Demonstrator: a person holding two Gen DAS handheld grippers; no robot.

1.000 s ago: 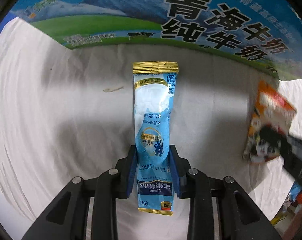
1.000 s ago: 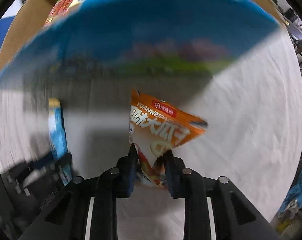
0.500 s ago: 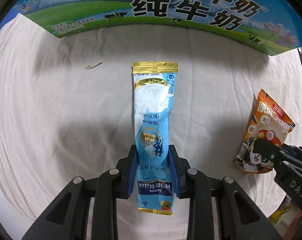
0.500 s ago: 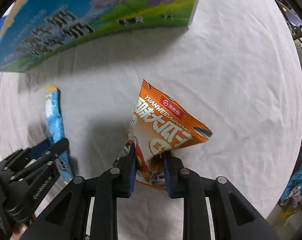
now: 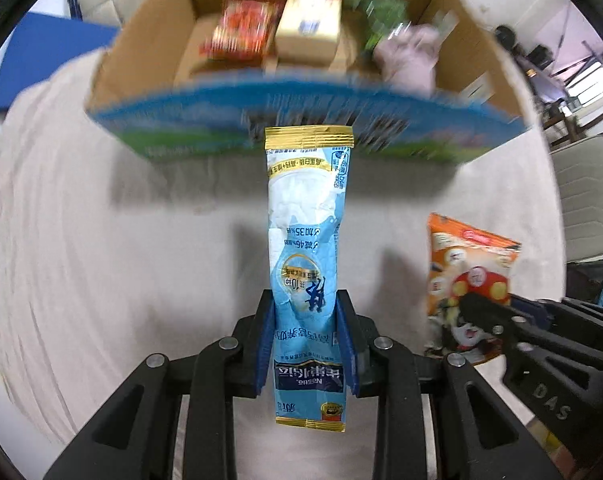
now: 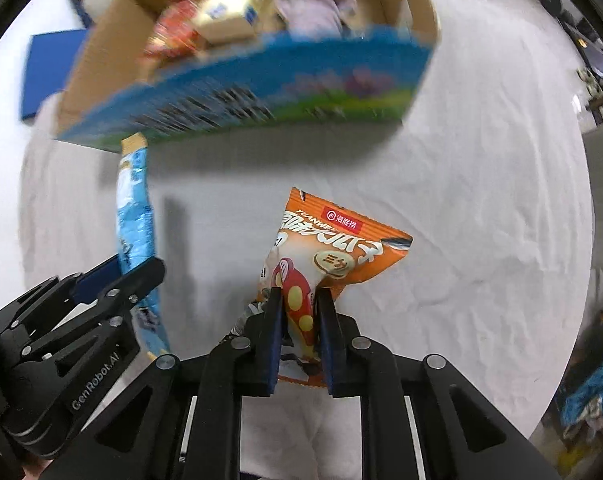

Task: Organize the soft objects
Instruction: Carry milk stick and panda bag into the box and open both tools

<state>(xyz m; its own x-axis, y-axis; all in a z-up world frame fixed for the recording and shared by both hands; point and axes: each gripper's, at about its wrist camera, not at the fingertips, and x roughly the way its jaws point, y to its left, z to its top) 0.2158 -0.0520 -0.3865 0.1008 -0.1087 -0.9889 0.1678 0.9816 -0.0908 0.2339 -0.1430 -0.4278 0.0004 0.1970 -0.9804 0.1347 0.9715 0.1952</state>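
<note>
The blue sachet [image 5: 306,248] read "Nestlé"; the left gripper [image 5: 306,312] clamped it above the white cloth [image 5: 81,260]. The right gripper [image 6: 297,304] pinched the orange "YUANWEI" packet [image 6: 329,252] near the open box [image 6: 101,56]

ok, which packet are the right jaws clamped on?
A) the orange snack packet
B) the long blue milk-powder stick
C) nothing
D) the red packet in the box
A: in the right wrist view the orange snack packet sits pinched between the right gripper pads, while the blue stick is held by the left gripper.
</note>
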